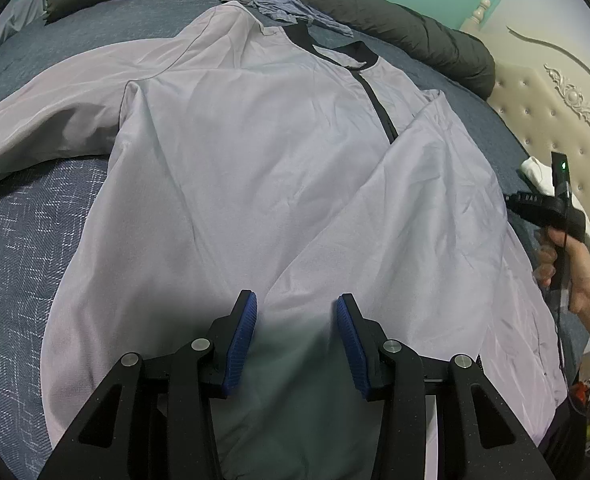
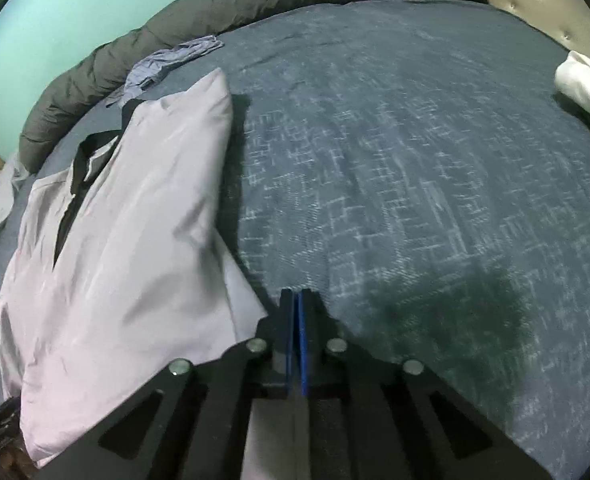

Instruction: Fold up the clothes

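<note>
**Thin jacket half folded on the bed, one side still to go**

So there's a pale lilac jacket [image 1: 255, 168] lying face up on the blue patterned bedspread [image 1: 23, 240], black collar at the far end, hem at the near end. Its right side is already flipped in over the front and covers part of the dark zipper [image 1: 379, 100]. The left sleeve [image 1: 47, 120] still sprawls way out to the left.

The left gripper [image 1: 297, 328] hangs right over the hem area, jaws apart, nothing between the blue pads. The right gripper [image 2: 295, 340] is off the jacket's right edge, over bare bedspread, jaws pressed together with nothing in them as far as I can see. You can spot the person's hand [image 1: 575, 272] holding it on the right.

About the fabric: it looks super light and floppy, kinda slick like windbreaker stuff, wrinkles everywhere. My guess is it'll slide on itself and the folded flap could slip back if dragged. I'd pinch the left sleeve near the cuff, or the left shoulder seam and hem corner, and lift rather than pull.

A crumpled blue garment [image 1: 295, 10] and a dark rolled duvet [image 1: 415, 20] sit at the far side, well clear.
</note>
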`<state>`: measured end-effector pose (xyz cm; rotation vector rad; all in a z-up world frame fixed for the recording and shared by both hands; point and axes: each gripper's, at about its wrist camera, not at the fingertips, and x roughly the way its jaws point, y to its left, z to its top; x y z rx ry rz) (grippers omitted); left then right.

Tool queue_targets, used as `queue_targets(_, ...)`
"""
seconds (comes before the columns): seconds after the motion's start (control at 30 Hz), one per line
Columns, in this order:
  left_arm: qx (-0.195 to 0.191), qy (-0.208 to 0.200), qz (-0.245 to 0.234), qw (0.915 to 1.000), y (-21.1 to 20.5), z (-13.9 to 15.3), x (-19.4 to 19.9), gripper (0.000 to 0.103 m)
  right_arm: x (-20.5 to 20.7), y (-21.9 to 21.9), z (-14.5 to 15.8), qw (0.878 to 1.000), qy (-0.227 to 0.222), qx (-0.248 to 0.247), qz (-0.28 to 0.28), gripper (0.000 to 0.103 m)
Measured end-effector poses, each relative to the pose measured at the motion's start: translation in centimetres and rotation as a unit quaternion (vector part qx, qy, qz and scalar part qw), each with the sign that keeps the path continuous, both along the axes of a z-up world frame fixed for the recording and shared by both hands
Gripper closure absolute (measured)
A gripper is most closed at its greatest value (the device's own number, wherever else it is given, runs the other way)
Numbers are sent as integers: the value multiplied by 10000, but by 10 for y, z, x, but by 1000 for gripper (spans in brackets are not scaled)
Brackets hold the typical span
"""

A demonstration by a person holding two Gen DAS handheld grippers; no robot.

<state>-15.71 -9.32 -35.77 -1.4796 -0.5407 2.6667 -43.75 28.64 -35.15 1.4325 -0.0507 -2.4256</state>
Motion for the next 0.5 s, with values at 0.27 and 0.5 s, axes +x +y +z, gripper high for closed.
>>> queue_targets(0.27,7,4,12,10000,0,0,-3,58,15,-17,44,9980,480,-327,234,101)
queue_targets(0.5,74,58,93,9999,-3,4,4,57,23,-27,13,9992,10,-340,221,101)
